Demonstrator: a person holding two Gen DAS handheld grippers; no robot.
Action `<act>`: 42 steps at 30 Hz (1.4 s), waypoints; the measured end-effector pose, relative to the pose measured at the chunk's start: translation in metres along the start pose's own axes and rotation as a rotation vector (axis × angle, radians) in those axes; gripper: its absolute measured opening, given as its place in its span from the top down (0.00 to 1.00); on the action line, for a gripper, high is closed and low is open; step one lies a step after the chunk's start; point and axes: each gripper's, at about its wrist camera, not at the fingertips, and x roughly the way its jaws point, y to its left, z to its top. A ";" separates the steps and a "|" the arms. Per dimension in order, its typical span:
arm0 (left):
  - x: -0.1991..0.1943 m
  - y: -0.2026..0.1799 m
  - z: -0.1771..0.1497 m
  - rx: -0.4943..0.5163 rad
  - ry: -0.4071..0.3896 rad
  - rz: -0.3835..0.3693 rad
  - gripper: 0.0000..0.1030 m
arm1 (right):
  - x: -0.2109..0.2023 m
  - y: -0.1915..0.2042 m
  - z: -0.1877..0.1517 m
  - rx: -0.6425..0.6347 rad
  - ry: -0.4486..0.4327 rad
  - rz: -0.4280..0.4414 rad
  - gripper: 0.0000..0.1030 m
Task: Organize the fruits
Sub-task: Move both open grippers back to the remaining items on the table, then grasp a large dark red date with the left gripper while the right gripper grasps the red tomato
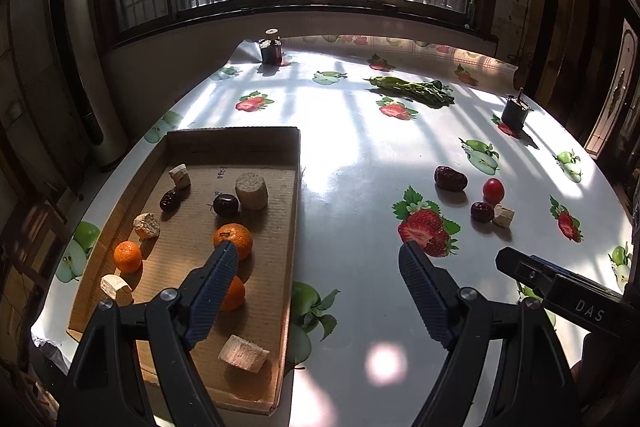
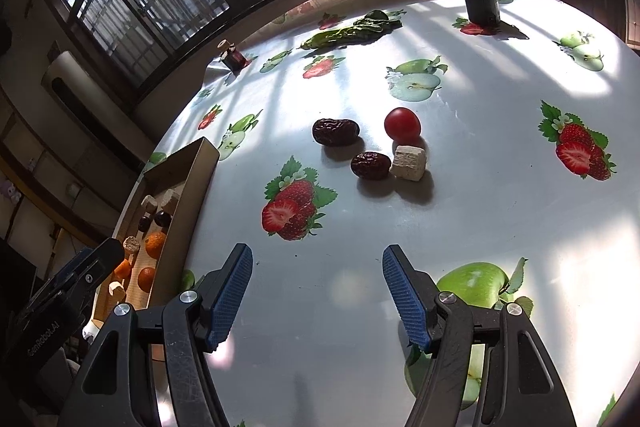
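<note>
A shallow cardboard tray (image 1: 240, 133) lies at the table's left. It holds three mandarins (image 1: 233, 241), a wrinkled dark date (image 1: 170, 199), a dark round fruit (image 1: 225, 205) and several beige chunks (image 1: 251, 190). Loose on the fruit-print tablecloth are a large date (image 2: 335, 132), a smaller date (image 2: 371, 165), a red cherry tomato (image 2: 402, 125) and a beige cube (image 2: 409, 162) touching the smaller date. My left gripper (image 1: 318, 249) hangs open over the tray's right edge, one finger covering part of a mandarin. My right gripper (image 2: 316, 251) is open and empty, short of the loose group.
Green leafy vegetables (image 1: 412, 91) lie far back. A dark jar (image 1: 271, 51) stands at the far left edge, and a small dark container (image 1: 514, 113) at the far right. Barred windows run behind the table. A white tower appliance (image 1: 80, 67) stands left.
</note>
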 end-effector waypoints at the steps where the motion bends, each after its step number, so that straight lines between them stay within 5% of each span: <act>1: 0.002 0.001 0.000 -0.002 0.009 -0.006 0.20 | -0.001 -0.001 0.002 -0.001 -0.001 -0.005 0.30; 8: 0.023 -0.001 -0.001 -0.019 0.059 -0.032 0.20 | -0.026 -0.024 0.036 -0.041 -0.031 -0.122 0.29; 14: 0.041 -0.019 -0.004 -0.005 0.128 -0.102 0.20 | -0.003 -0.045 0.074 -0.080 -0.005 -0.227 0.29; 24: 0.077 -0.040 0.038 -0.025 0.190 -0.204 0.20 | 0.072 -0.039 0.097 -0.177 0.044 -0.214 0.36; 30: 0.127 -0.060 0.053 -0.064 0.274 -0.247 0.21 | 0.086 -0.033 0.090 -0.261 0.056 -0.237 0.69; 42: 0.174 -0.137 0.063 0.108 0.271 -0.281 0.24 | 0.060 -0.079 0.107 -0.073 0.013 -0.187 0.69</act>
